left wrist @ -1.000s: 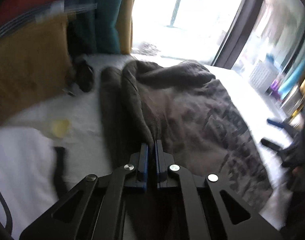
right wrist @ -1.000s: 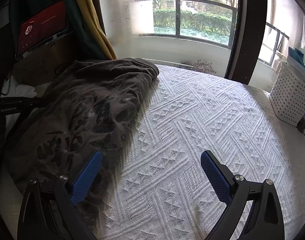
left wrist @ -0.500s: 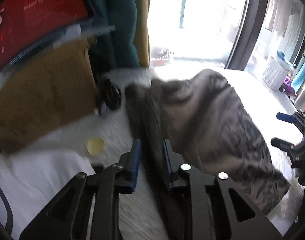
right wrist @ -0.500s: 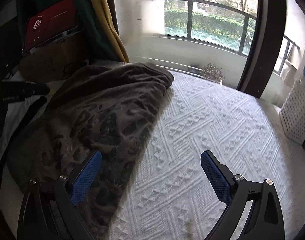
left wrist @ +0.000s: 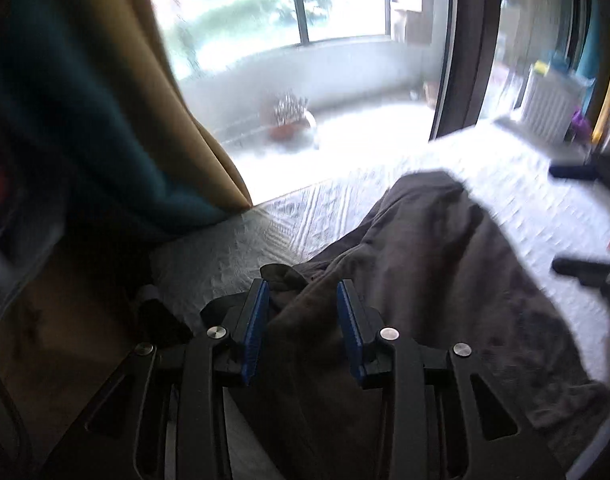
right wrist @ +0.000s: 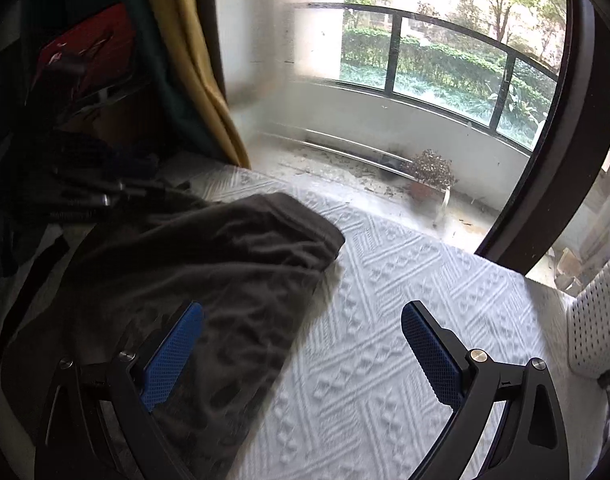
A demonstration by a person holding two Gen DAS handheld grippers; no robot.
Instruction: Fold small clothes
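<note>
The left tool [left wrist: 303, 316] has its blue pads partly apart and its jaws are opening; a bunched fold of the brown garment [left wrist: 445, 280] sits in the gap between them, and the cloth looks loose there, not pinched. The right tool [right wrist: 303, 344] stands wide open and holds nothing: its left pad hangs over the near edge of the garment [right wrist: 209, 276], its right pad over bare bedspread.

The garment is a dark brown, crumpled piece with a faint darker print. It lies on the white textured bedspread [right wrist: 405, 304], roughly folded over on itself, one rounded end pointing toward the window. Beyond the garment, on the side away from the right tool, are a yellow and teal curtain [left wrist: 117, 120] and dark clutter that is too dim to make out. Past the garment's far end, a small potted plant [right wrist: 429, 172] stands on the balcony floor behind the glass. On the other side of the garment, well apart from it, a white perforated basket [right wrist: 597, 320] rests at the bedspread's edge.
</note>
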